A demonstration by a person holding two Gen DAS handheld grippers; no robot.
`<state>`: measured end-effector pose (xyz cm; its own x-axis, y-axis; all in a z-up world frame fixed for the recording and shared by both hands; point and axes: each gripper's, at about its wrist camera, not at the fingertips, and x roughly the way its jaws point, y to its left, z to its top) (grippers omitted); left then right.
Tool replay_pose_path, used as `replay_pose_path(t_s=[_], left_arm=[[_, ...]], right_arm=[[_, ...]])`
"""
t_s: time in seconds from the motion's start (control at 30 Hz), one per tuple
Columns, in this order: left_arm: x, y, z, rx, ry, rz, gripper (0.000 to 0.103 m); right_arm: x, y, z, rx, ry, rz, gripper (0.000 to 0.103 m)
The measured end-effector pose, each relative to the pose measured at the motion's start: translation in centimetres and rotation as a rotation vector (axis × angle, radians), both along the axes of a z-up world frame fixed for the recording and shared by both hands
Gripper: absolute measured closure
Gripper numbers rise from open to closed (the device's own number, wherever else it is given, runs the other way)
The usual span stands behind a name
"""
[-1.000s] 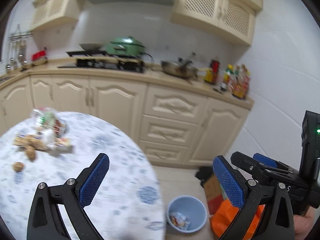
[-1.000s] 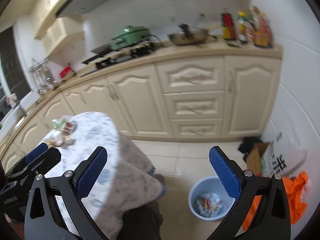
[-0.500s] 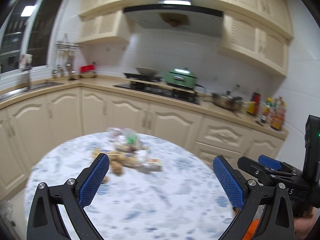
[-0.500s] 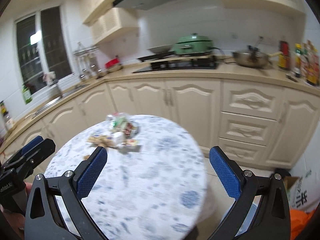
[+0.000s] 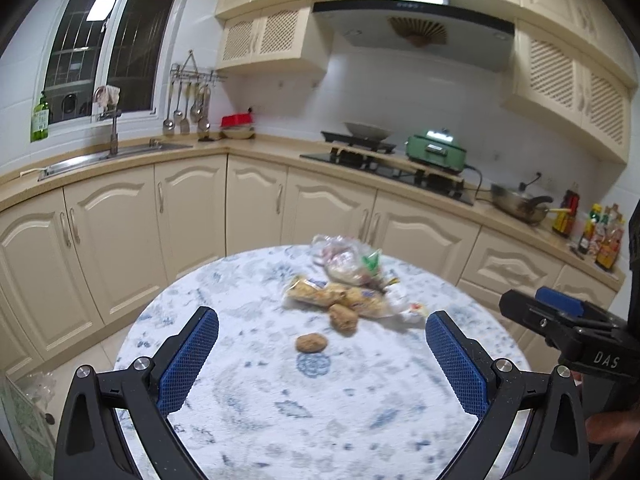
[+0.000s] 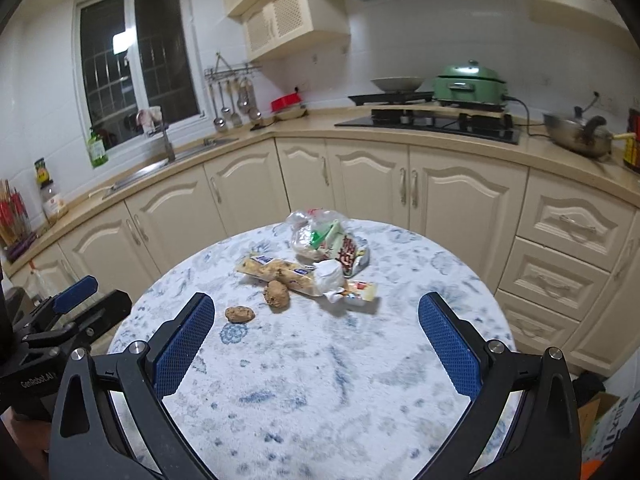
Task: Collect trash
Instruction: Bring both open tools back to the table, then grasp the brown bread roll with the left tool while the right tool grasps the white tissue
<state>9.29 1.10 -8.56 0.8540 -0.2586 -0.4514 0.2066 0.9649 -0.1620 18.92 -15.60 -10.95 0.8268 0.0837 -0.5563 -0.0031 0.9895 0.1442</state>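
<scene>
A pile of trash lies on the far half of the round table [image 5: 340, 412] [image 6: 320, 376]: a clear plastic bag [image 5: 344, 260] [image 6: 316, 236], a long biscuit wrapper [image 5: 320, 294] [image 6: 276, 270], a crumpled white wrapper [image 6: 330, 274], a small flat packet [image 6: 362, 292] and two brown lumps [image 5: 311, 343] [image 5: 343, 318] [image 6: 239, 314] [image 6: 276, 294]. My left gripper [image 5: 320, 360] is open and empty over the near table. My right gripper [image 6: 314, 350] is open and empty, also short of the pile. Each gripper shows at the edge of the other's view.
Cream cabinets and a counter curve behind the table, with a sink [image 5: 116, 154], a hob [image 5: 384, 164] and a green pot [image 5: 436, 152]. A pan [image 5: 520, 204] and bottles [image 5: 600, 236] stand at the right. A cardboard box [image 6: 600, 420] sits on the floor at the right.
Both views have swung up and left from the floor bin and cabinets to the table. The trash pile now sits centred ahead of both open grippers.
</scene>
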Motion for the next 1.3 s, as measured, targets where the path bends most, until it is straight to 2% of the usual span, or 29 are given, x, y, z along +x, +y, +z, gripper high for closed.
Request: replay_pose_path(t_s=[0.2,0.4,0.67,0.77,0.83,0.87,0.97,1.03,1.1,1.17,1.2,1.27,1.3], left_arm=[[6.1,0.7,-1.3,0.067,0.065,-0.009,0.001],[12.4,-0.7,-4.2,0.115,0.173,-0.047,0.001],[20.3,-2.5,-6.5,0.177,0.280,-0.083,0.004],[22.8,-2.6,-7.1,0.153,0.342,-0.111,0.014],[24.3,-2.7,-7.4,0.152,0.377,-0.120,0.020],[24.7,-2.7,-7.5,0.150,0.388,-0.128,0.026],[26.3,-3.2,-7.4,0.170,0.391,-0.146,0.028],[26.7,-3.7,-7.3,0.192,0.385,-0.158,0.033],[27.2,-4.1,-7.2,0.207,0.374,-0.174,0.053],[27.8,-4.5,-7.2,0.204,0.365,-0.199,0.068],[27.6,-4.6,-7.4,0.201,0.362,-0.204,0.074],[27.9,-4.4,-7.6,0.186,0.362,-0.212,0.075],[27.8,-4.4,-7.8,0.175,0.362,-0.217,0.075]], right_arm=[[3.1,0.4,-2.4,0.005,0.090,0.006,0.000],[6.2,-0.5,-5.5,0.021,0.168,-0.005,0.000],[9.3,-1.0,-7.6,0.038,0.205,0.021,0.000],[10.3,-1.0,-8.2,0.034,0.214,0.026,0.001],[11.0,-1.1,-8.6,0.030,0.225,0.024,0.007],[11.3,-1.1,-8.8,0.027,0.229,0.022,0.009],[12.0,-1.0,-9.0,0.021,0.232,0.026,0.014],[12.5,-0.9,-9.1,0.020,0.232,0.032,0.019],[13.0,-0.8,-9.0,0.017,0.224,0.034,0.021],[13.6,-0.8,-8.9,0.021,0.215,0.040,0.023],[14.0,-0.9,-9.0,0.022,0.218,0.042,0.026],[14.9,-0.8,-9.6,0.016,0.241,0.053,0.037],[15.3,-0.8,-9.9,0.021,0.253,0.061,0.047]])
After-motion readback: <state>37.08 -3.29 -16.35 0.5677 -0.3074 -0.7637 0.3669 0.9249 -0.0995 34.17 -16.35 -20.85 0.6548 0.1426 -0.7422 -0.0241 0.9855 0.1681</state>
